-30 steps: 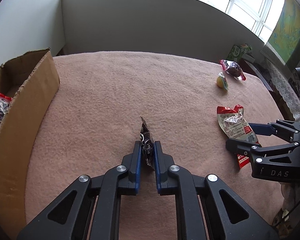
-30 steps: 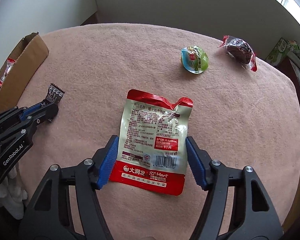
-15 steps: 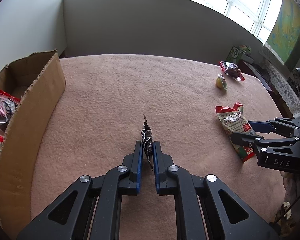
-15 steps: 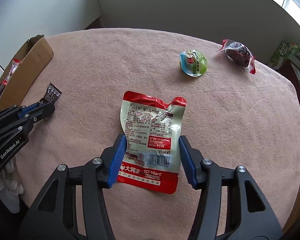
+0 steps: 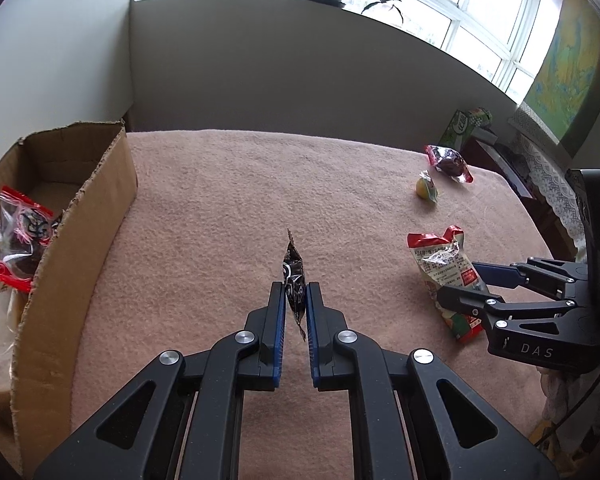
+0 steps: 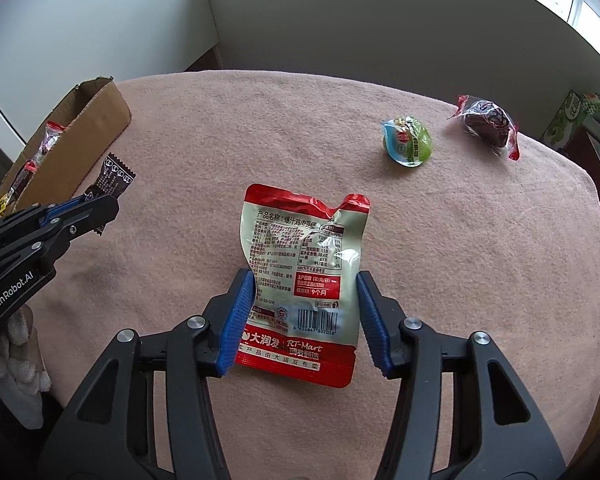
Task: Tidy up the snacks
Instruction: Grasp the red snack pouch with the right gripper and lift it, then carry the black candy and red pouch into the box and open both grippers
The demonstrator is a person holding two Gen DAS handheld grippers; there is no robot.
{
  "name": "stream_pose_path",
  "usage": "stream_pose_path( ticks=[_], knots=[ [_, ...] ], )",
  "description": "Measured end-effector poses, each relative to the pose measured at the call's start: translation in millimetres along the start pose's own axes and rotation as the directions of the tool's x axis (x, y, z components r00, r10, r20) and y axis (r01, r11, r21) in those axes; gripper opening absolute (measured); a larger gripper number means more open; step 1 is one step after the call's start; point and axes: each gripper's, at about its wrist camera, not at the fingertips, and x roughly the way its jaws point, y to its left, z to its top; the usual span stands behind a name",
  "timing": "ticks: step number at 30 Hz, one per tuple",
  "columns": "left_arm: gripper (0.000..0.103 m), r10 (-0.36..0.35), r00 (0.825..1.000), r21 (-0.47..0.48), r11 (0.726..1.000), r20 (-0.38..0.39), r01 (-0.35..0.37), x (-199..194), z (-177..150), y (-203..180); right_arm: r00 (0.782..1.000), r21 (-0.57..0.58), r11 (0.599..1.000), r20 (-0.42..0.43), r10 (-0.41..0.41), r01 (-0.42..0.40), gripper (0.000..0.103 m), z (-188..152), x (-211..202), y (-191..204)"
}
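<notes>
My left gripper point(image 5: 296, 286) is shut on a small dark snack packet point(image 5: 292, 259), which stands on edge above the pink tablecloth point(image 5: 220, 200). From the right wrist view this packet point(image 6: 114, 174) sticks out of the left gripper point(image 6: 104, 208) close to the cardboard box point(image 6: 96, 120). My right gripper point(image 6: 305, 280) is shut on a red-and-cream foil pouch point(image 6: 300, 248), its blue pads pressing both long sides. The left wrist view shows the pouch point(image 5: 444, 264) tilted up in the right gripper point(image 5: 458, 284).
The open cardboard box point(image 5: 80, 240) at the left edge holds several wrapped snacks point(image 5: 24, 232). A green jelly cup point(image 6: 408, 142) and a dark red wrapped snack point(image 6: 488, 122) lie at the far right. A green carton point(image 5: 466, 124) stands beyond the table edge.
The right gripper's jaws closed in onto the pouch's sides and lifted it a little. The left gripper rose slightly with the dark packet, and more of the box came into view.
</notes>
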Motion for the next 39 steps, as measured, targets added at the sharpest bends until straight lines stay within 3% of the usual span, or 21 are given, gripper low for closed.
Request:
stream_pose_path(
  ticks=[11,23,30,39],
  knots=[
    [0.009,-0.022,0.993,-0.026,0.999,0.118,0.025,-55,-3,16,0.993,-0.062,0.997,0.108,0.053,-0.046,0.054,35,-40,60],
    [0.009,0.061,0.968,-0.132,0.991,0.245,-0.029,-108,-12,86,0.981,-0.167,0.981,0.153,0.121,-0.095,0.054,74,-52,155],
    [0.009,0.128,0.958,-0.209,0.975,0.258,-0.074,-121,-20,135,0.973,-0.216,0.965,0.140,0.181,-0.149,0.054,97,-37,208],
    [0.009,0.169,0.957,-0.247,0.963,0.235,-0.110,-119,-29,164,0.966,-0.224,0.955,0.122,0.226,-0.195,0.056,121,-7,253]
  ],
)
